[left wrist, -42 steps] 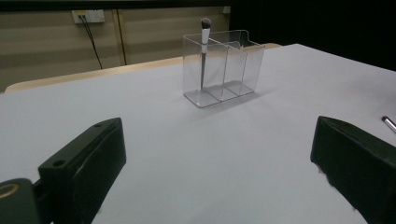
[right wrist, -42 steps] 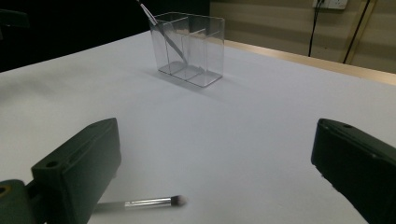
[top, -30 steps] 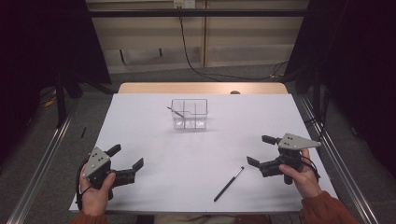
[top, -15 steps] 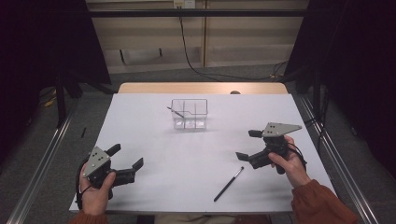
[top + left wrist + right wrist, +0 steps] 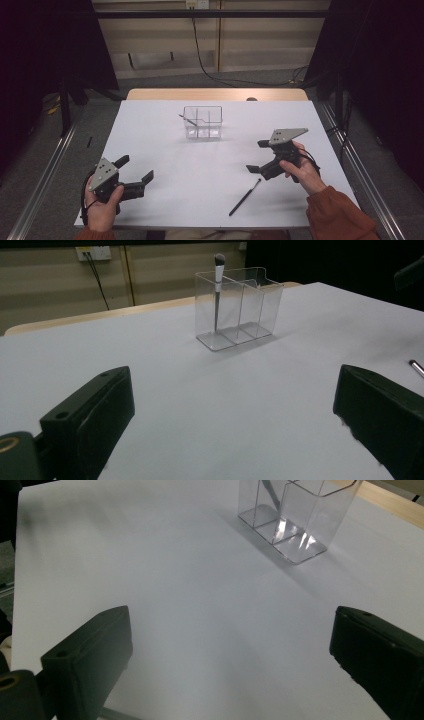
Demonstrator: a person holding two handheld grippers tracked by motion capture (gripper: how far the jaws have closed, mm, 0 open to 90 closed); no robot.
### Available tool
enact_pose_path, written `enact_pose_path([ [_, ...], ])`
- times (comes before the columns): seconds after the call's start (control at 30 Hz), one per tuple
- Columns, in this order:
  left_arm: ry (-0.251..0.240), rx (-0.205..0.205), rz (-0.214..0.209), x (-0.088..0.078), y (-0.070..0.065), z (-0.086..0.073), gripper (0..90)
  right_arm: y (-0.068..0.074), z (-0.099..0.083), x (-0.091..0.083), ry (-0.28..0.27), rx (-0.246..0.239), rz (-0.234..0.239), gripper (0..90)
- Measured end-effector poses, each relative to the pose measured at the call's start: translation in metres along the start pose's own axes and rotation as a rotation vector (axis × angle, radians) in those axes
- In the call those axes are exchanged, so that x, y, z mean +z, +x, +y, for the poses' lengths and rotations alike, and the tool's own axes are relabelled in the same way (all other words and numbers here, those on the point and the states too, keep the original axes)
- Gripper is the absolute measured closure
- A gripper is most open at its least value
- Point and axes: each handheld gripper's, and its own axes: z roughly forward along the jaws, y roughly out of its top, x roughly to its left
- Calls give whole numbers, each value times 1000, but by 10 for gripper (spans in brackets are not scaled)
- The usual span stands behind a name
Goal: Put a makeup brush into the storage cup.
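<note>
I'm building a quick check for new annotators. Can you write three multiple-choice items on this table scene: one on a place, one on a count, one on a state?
1. Where does the loose black brush lie?
A. in the clear organizer
B. flat on the white table, near the right gripper
C. between the left gripper's jaws

2. How many brushes stand in the clear organizer?
A. none
B. one
C. three

3. How do the right gripper jaws stand?
A. open, empty
B. shut on a brush
C. shut on the organizer

Answers: 1 B, the high view shows it on the table; 2 B, one brush in the organizer; 3 A, jaws wide apart.
</note>
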Motion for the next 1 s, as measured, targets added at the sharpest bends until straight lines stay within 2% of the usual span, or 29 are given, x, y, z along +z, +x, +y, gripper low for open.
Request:
enact_pose_path([
  [0.17,-1,-4,15,-3,1,-1,30,-2,4,6,93,-18,57,50],
  [0.3,5,3,21,-4,2,-1,31,-5,8,9,131,-21,100,92],
  [0.37,1,-1,23,-4,3,-2,31,-6,9,12,170,-43,115,115],
  [0.5,12,3,22,-3,4,-2,31,-5,11,17,261,-69,168,88],
  [0.63,10,-5,17,-1,4,-2,31,-3,14,24,357,-126,176,88],
  [0.8,13,1,12,0,3,-1,31,0,17,33,458,-185,226,68],
  [0.9,9,-1,14,-1,4,-1,31,4,18,37,499,-238,189,67],
  [1.0,16,4,14,0,5,-2,31,7,19,40,544,-258,207,75],
])
